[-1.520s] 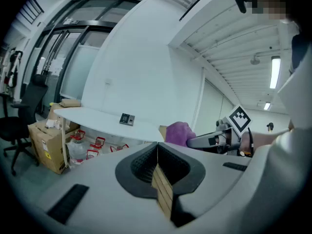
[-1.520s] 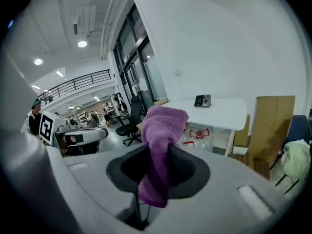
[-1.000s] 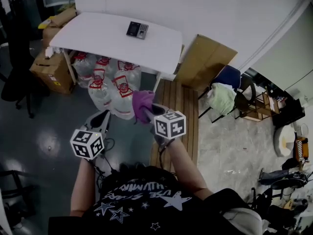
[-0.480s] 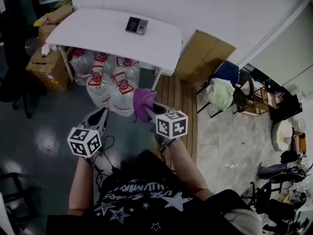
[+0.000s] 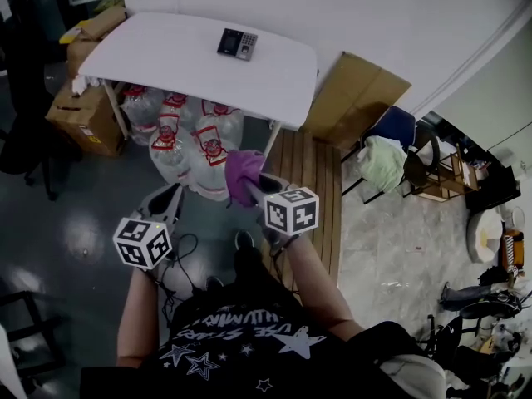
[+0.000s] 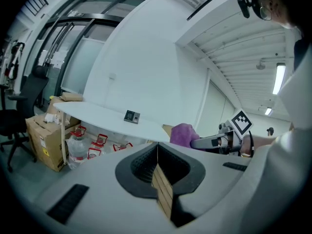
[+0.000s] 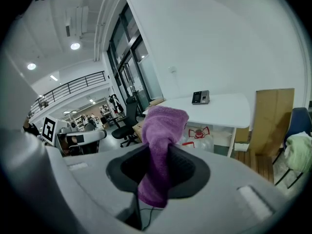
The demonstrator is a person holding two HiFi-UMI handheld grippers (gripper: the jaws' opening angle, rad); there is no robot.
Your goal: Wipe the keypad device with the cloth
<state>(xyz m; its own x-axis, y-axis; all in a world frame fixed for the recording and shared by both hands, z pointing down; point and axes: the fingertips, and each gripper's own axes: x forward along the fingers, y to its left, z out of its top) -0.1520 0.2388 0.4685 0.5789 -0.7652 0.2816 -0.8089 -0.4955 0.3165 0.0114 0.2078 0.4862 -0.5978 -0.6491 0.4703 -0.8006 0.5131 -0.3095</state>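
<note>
Keypad device [image 5: 237, 44] sits flat on the white table [image 5: 158, 61], toward the far edge by the wall, well ahead of both claws and touched by neither. Purple cloth [image 7: 161, 140] is pinched in the right claw [image 5: 256, 189]: jaws clamped on its middle, a bunched wad sticking out past the tips and a short tail hanging below the pads. Left claw [image 6: 157, 165] has its jaws pressed together with nothing between them. It's held just beside the right claw, on that claw's left and slightly lower in the head view, both pointing toward the table. Both claws are in the air over the dark floor, short of the table's near edge. Below and ahead of the claws, water jugs [image 5: 191, 144] with red labels are packed under the table. Cardboard boxes [image 5: 79, 110] are stacked ahead-left of the left claw, by the table's left end. A flat cardboard sheet [image 5: 353, 98] leans on the wall ahead-right of the right claw, and a chair [image 5: 386, 152] with a pale green garment on it stands further right.
</note>
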